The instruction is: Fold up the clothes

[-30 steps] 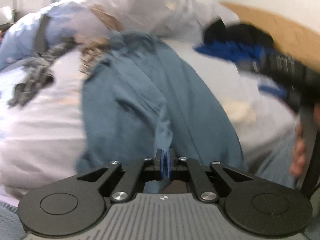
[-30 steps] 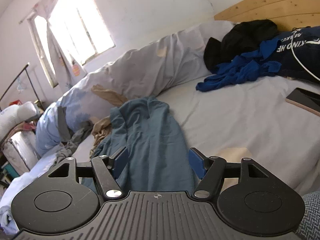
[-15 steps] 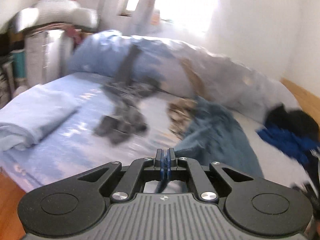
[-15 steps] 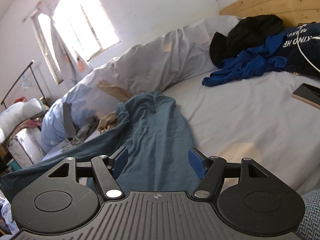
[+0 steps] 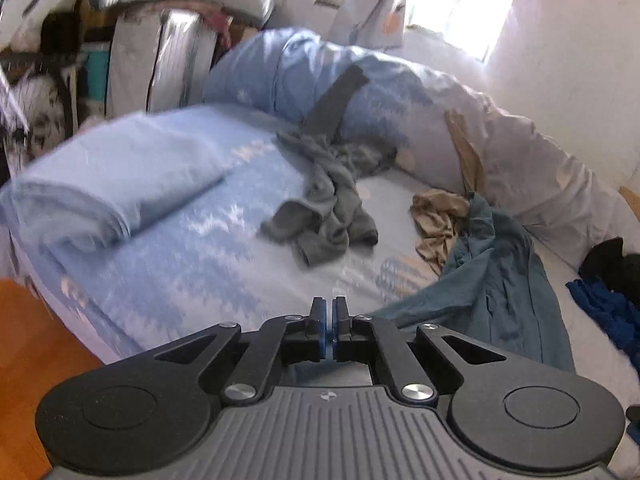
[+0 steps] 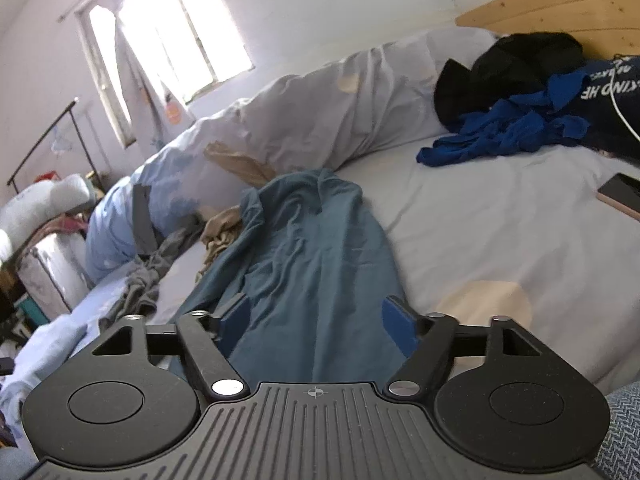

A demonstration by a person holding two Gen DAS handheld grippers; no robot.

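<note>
The left gripper (image 5: 329, 330) had its two blue pads pressed tight together. A corner of the teal shirt (image 5: 496, 288) ran right up to the pads, so it looked pinched there, but the pinch itself was hard to see. A second before, this camera looked down at the shirt from close up, and the shirt filled the view. Now the gripper had pulled back and swung to the left. The camera saw much more of the bed (image 5: 192, 248), and the shirt lay off to the right, stretched from the pads toward the far side.

On the bed past the left gripper lay a gray garment (image 5: 328, 216) and a tan cloth (image 5: 438, 220) just beside the shirt. A folded blue blanket (image 5: 108, 184) sat to the left. A long rolled duvet (image 5: 400, 100) ran along the far side.

The right gripper (image 6: 316, 320) was wide open and held nothing. It hung over the near end of the teal shirt (image 6: 312, 248). Its view was almost the same as before, but the shirt was now spread longer toward the left. Far to the right were a blue garment (image 6: 504, 132) and a black garment (image 6: 516, 68) near the wooden headboard (image 6: 560, 12). A phone (image 6: 622, 194) lay at the right edge.
</note>
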